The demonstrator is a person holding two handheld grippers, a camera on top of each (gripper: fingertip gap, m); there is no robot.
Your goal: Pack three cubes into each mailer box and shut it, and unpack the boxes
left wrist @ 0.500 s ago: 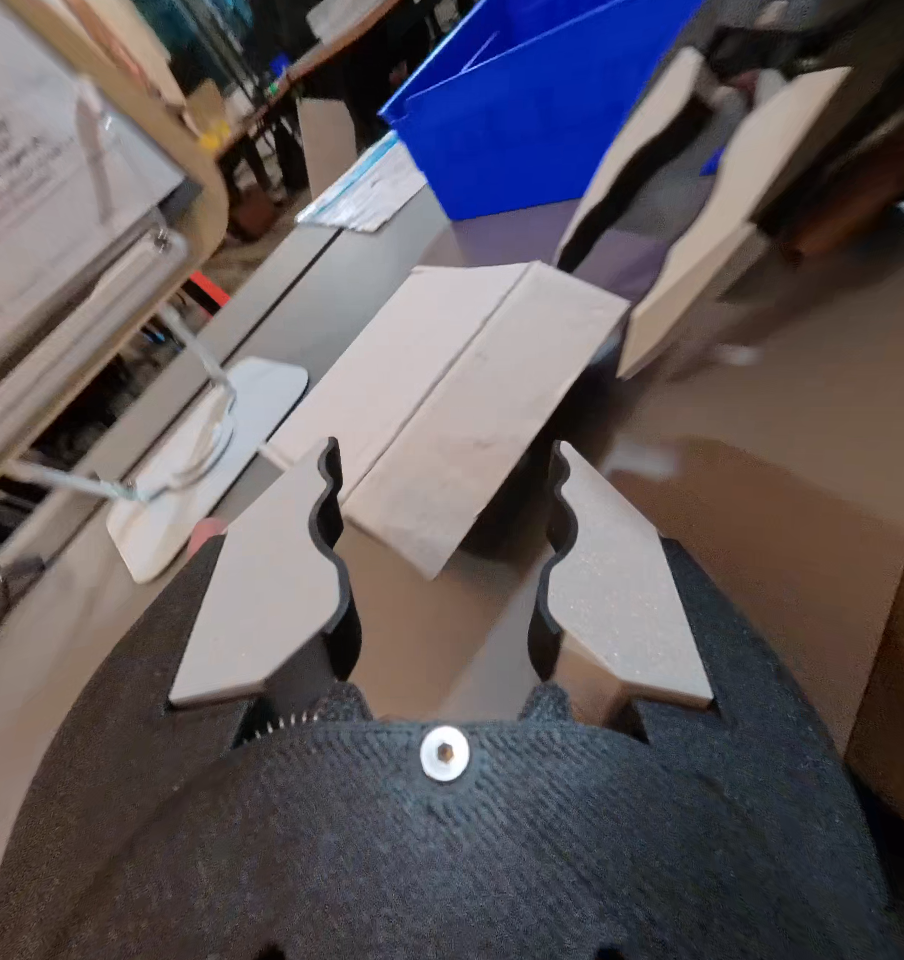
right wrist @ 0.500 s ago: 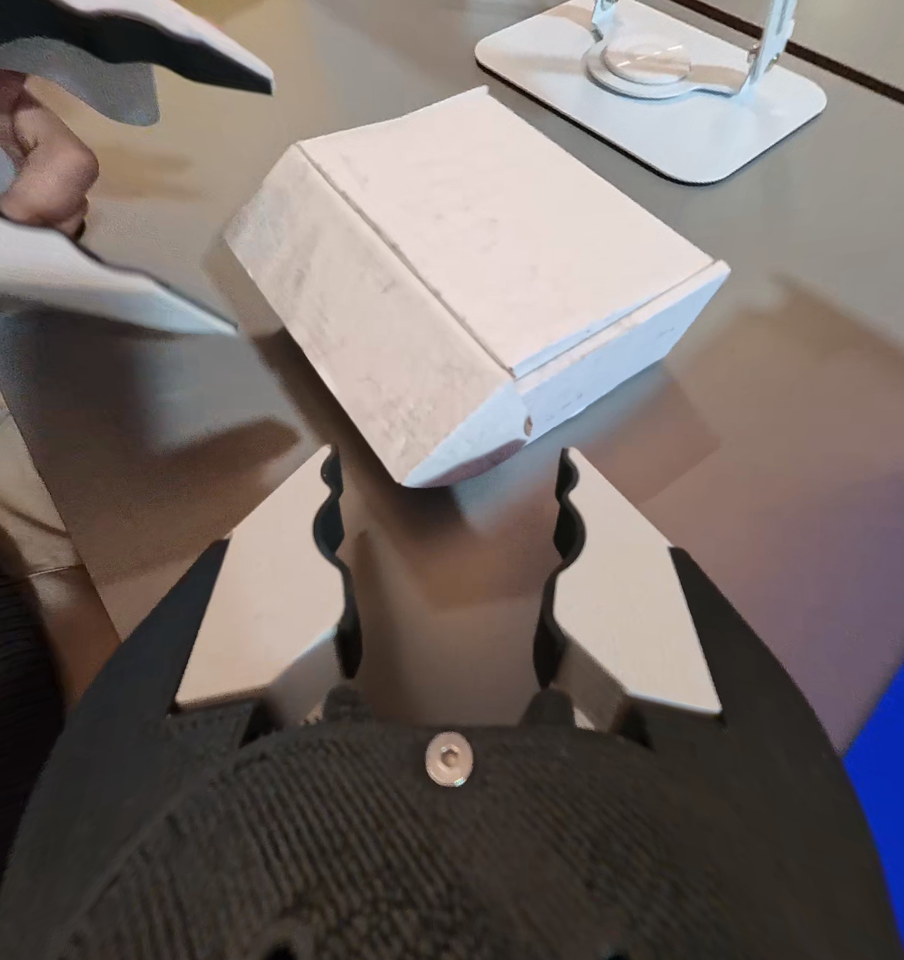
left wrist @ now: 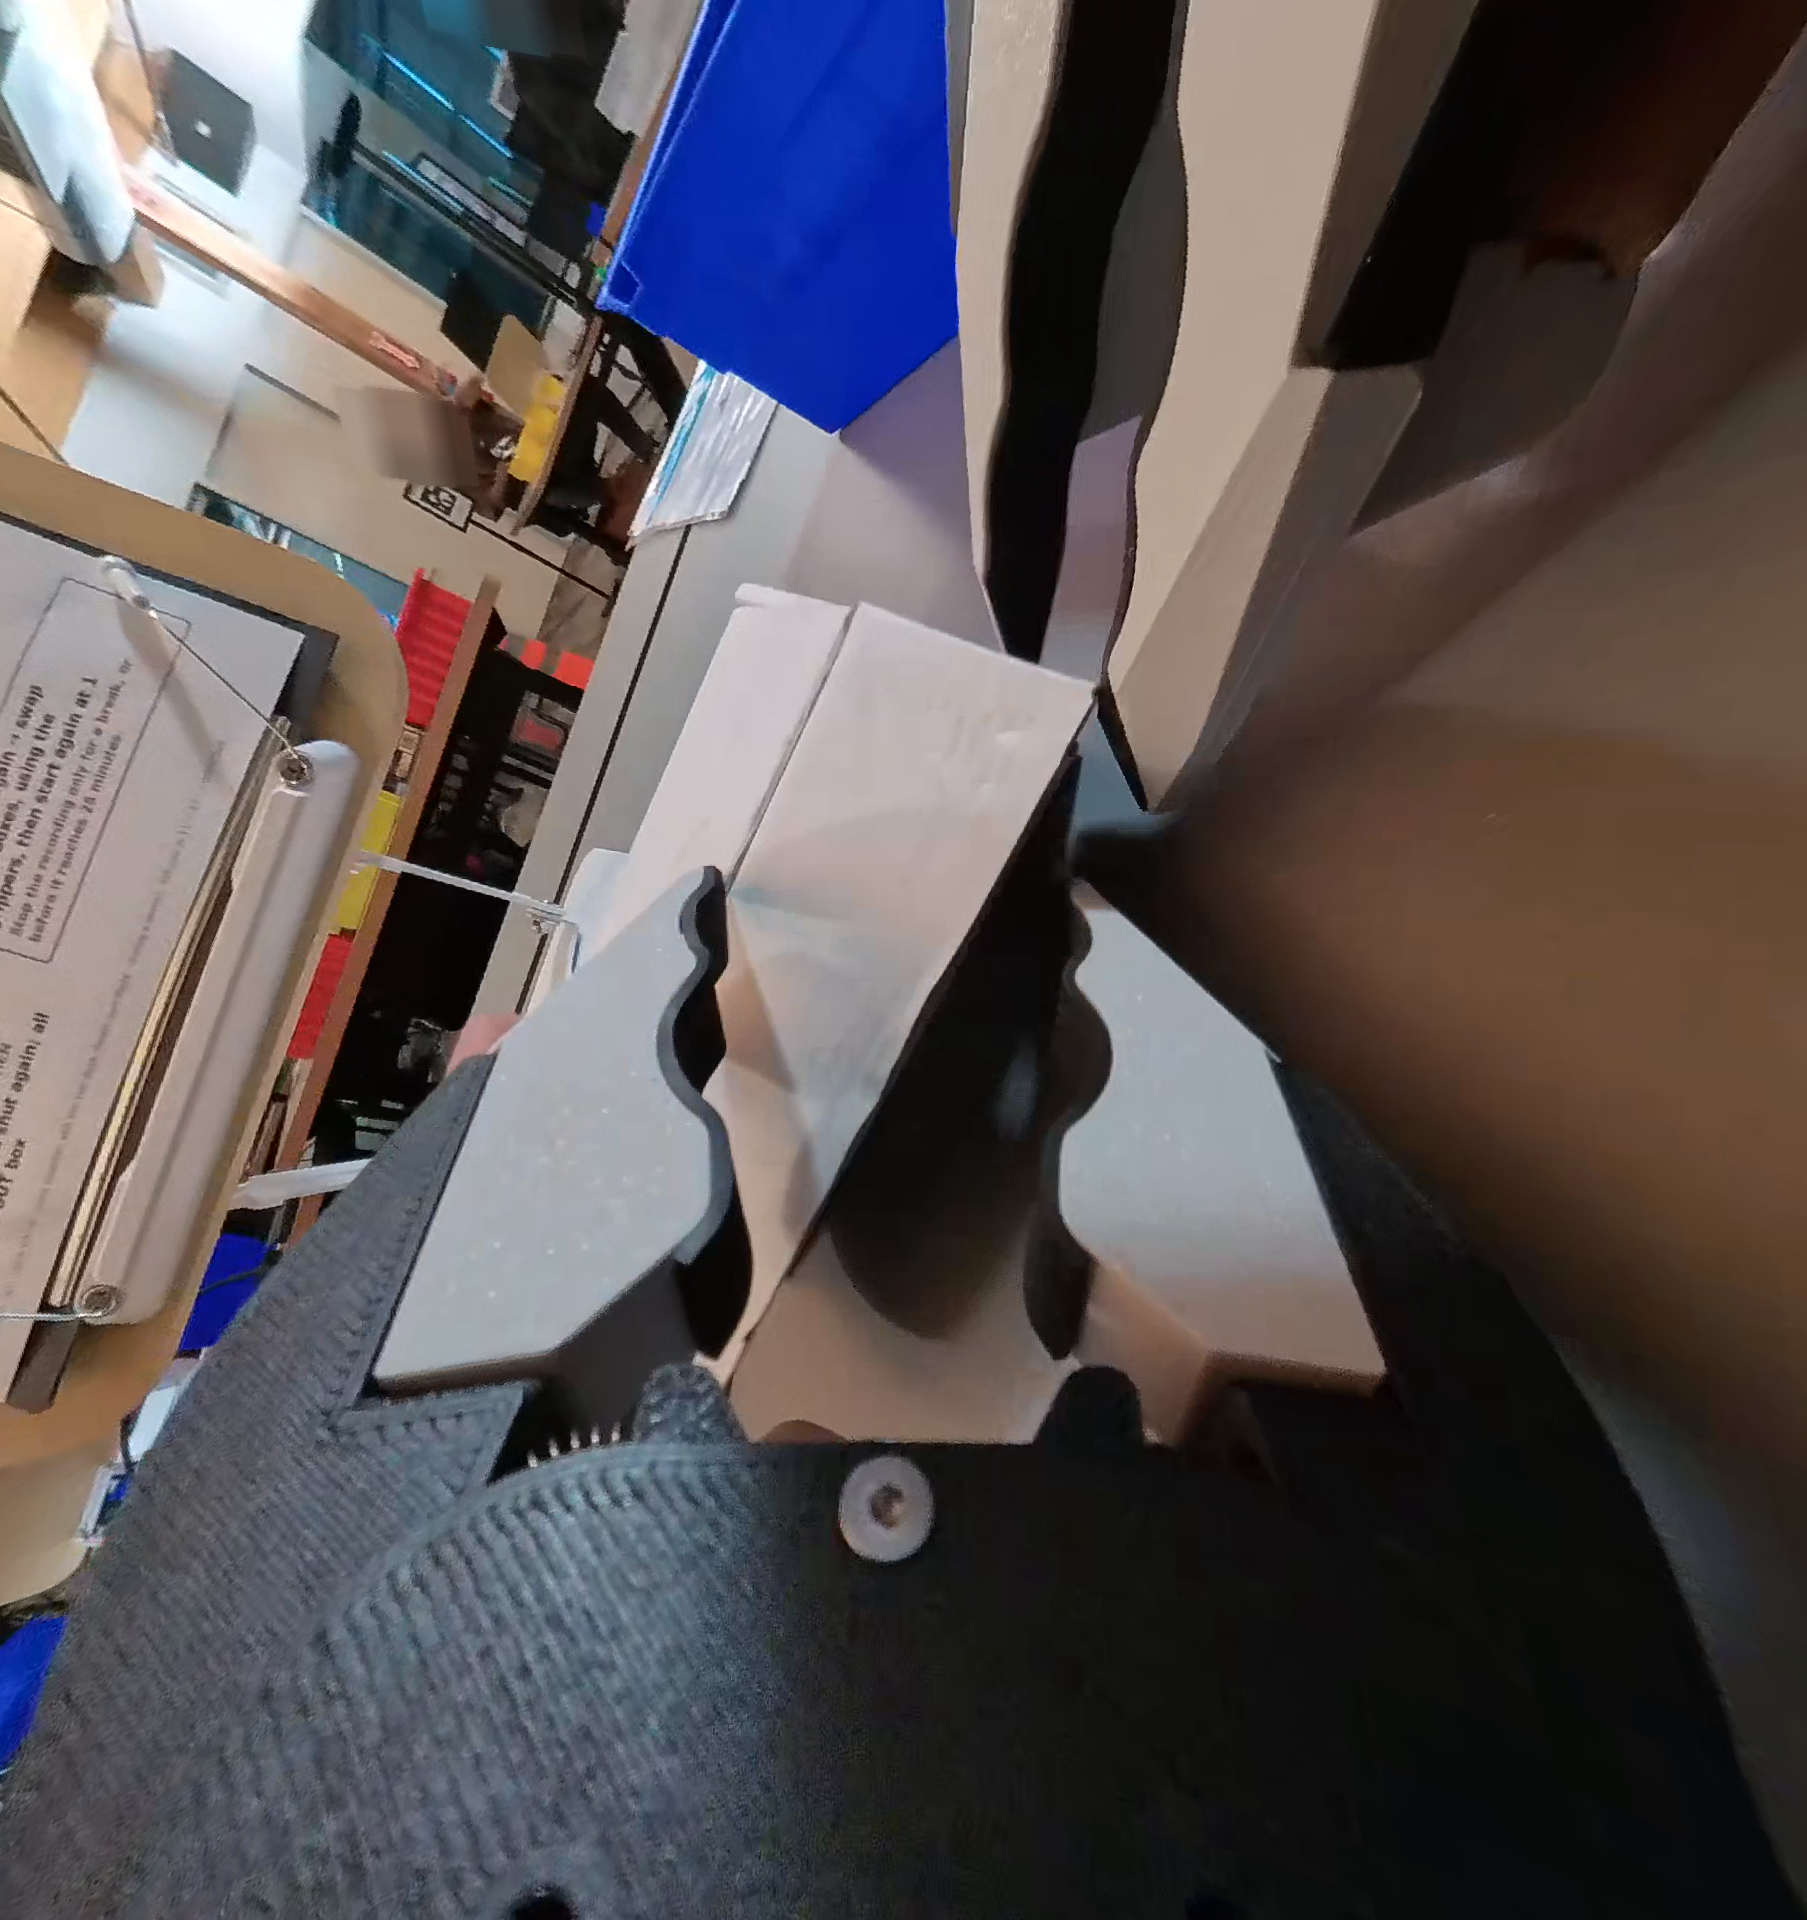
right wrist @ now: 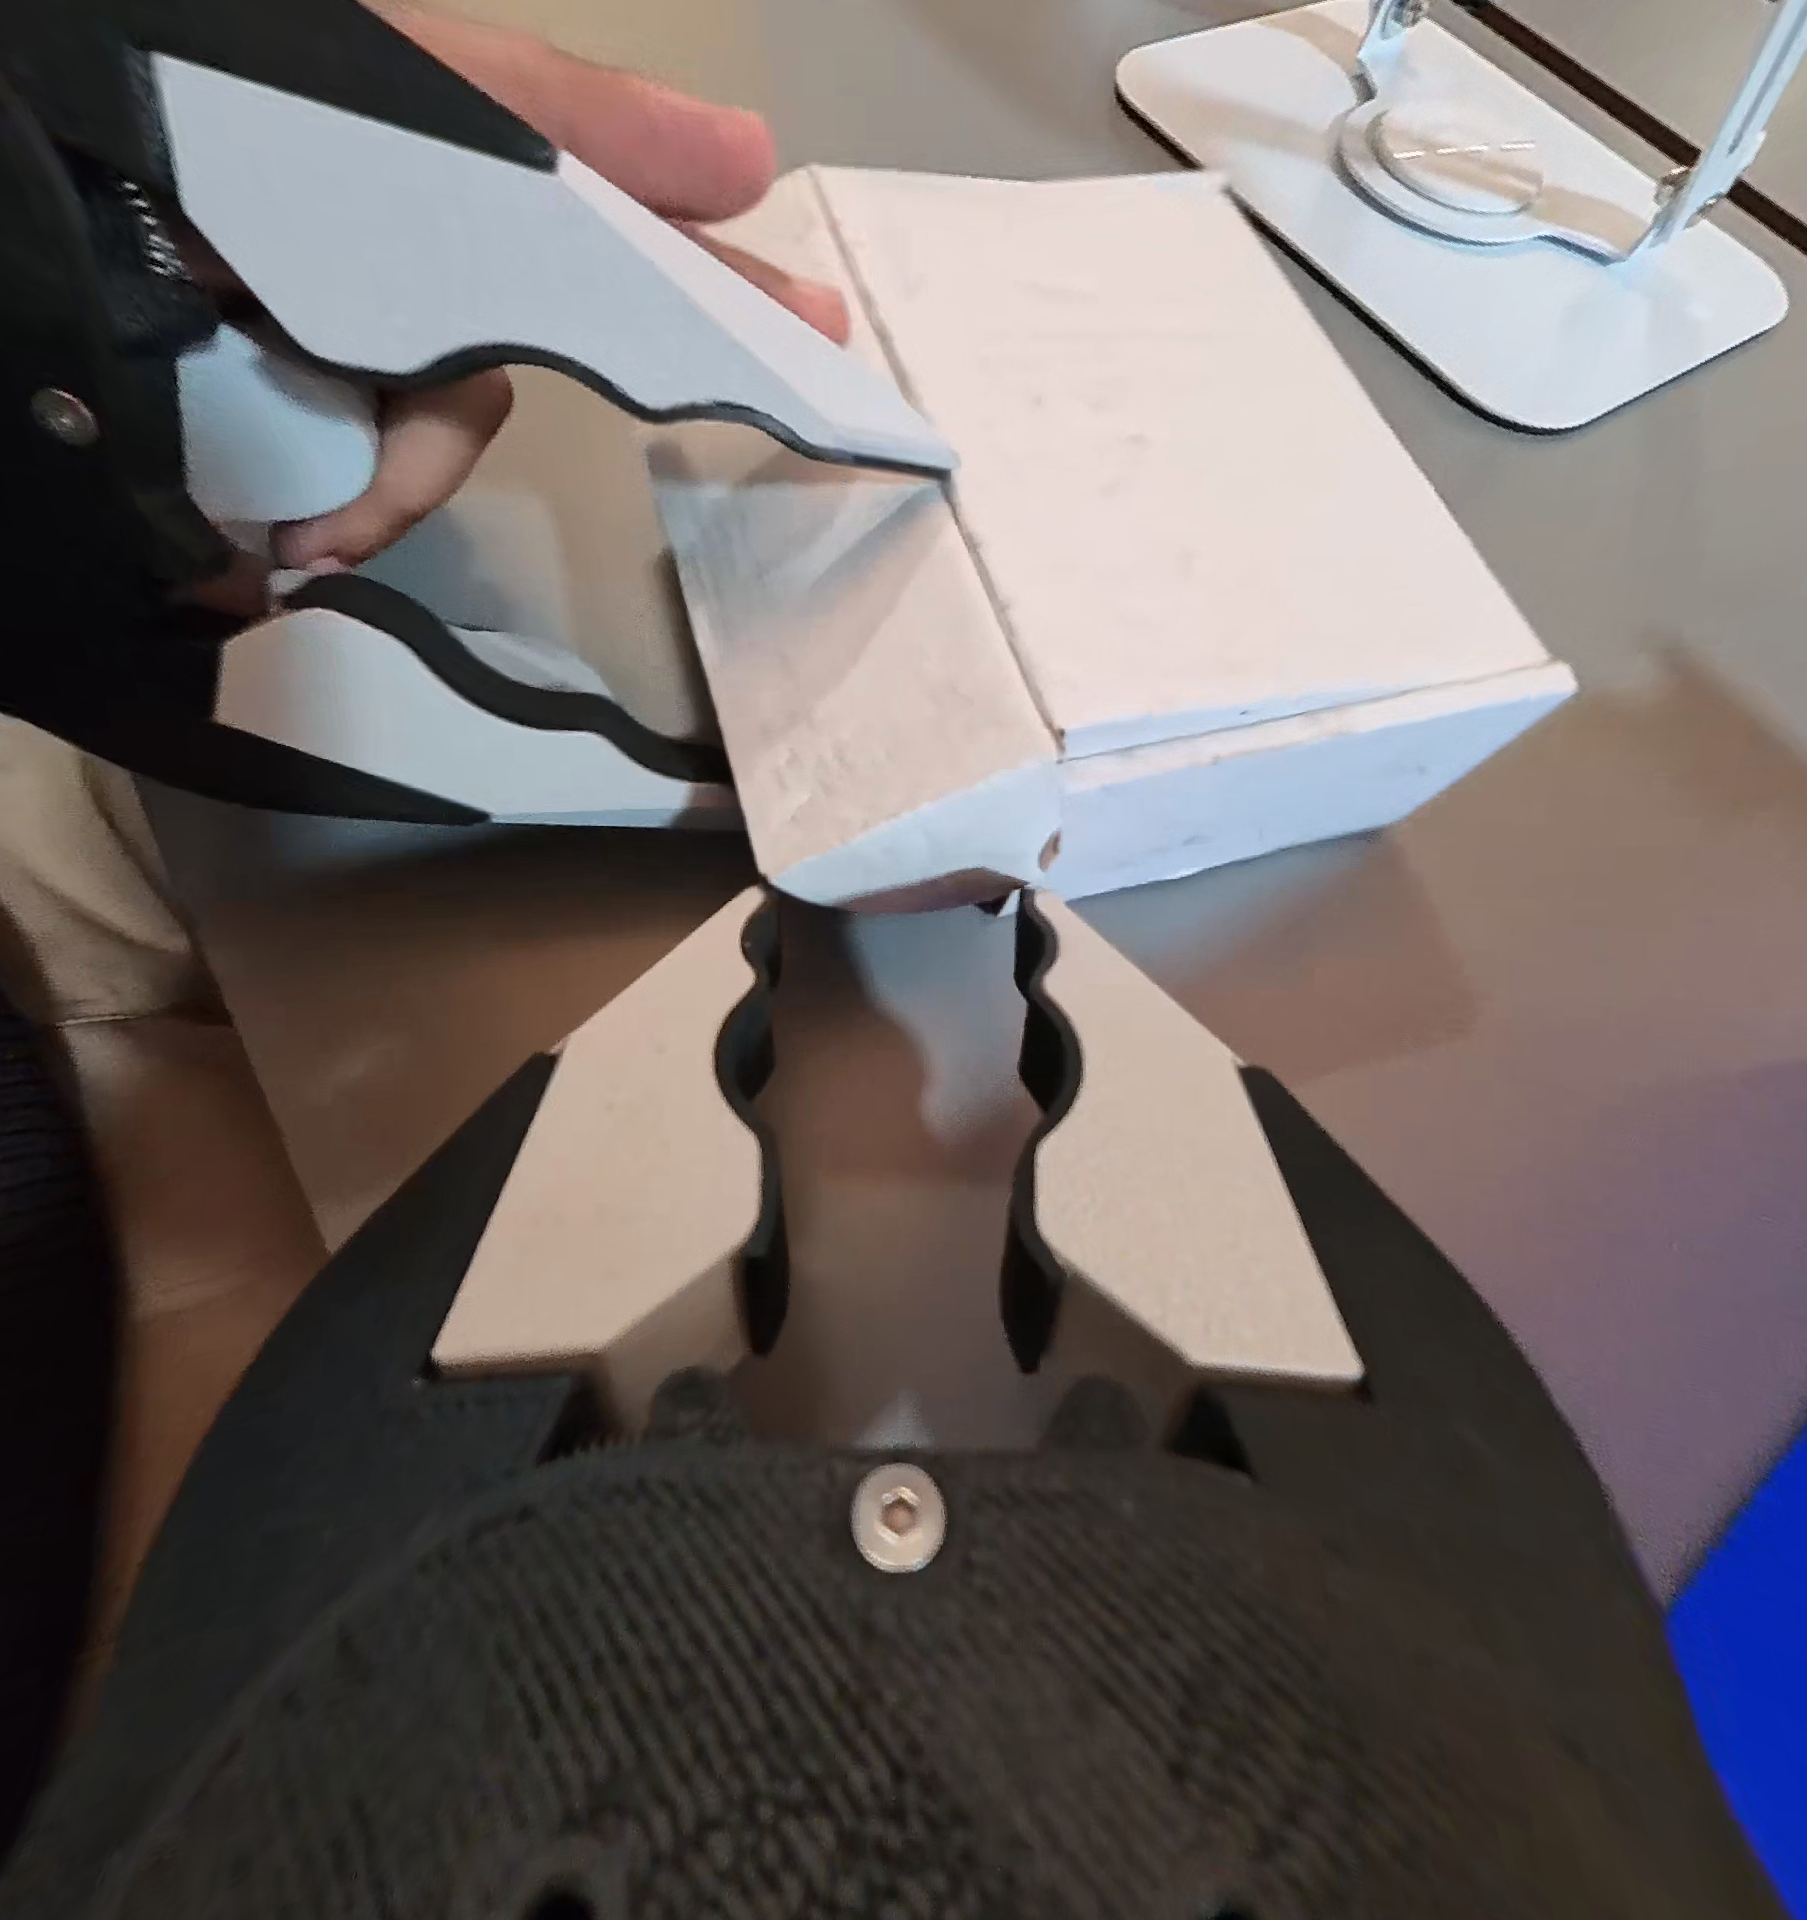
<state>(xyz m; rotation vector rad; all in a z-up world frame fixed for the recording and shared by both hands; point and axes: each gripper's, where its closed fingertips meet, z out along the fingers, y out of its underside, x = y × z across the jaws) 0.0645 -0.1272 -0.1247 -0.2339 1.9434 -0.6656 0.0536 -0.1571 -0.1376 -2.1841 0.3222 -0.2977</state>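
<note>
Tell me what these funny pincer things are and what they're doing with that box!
They are grabbing tools, and a person holds one in each hand. Each tool has a small camera looking along its two fingers, so each picture is one tool's own view.

In the right tool's picture, the right gripper is open and empty, just in front of a white cardboard mailer box lying on a smooth grey table. The left gripper comes in from the side, open around the box's front flap, with the person's hand behind it. I cannot tell whether it pinches yet.

A white metal stand sits behind the box. In the left tool's picture there is a blue plastic bin farther back.
</note>
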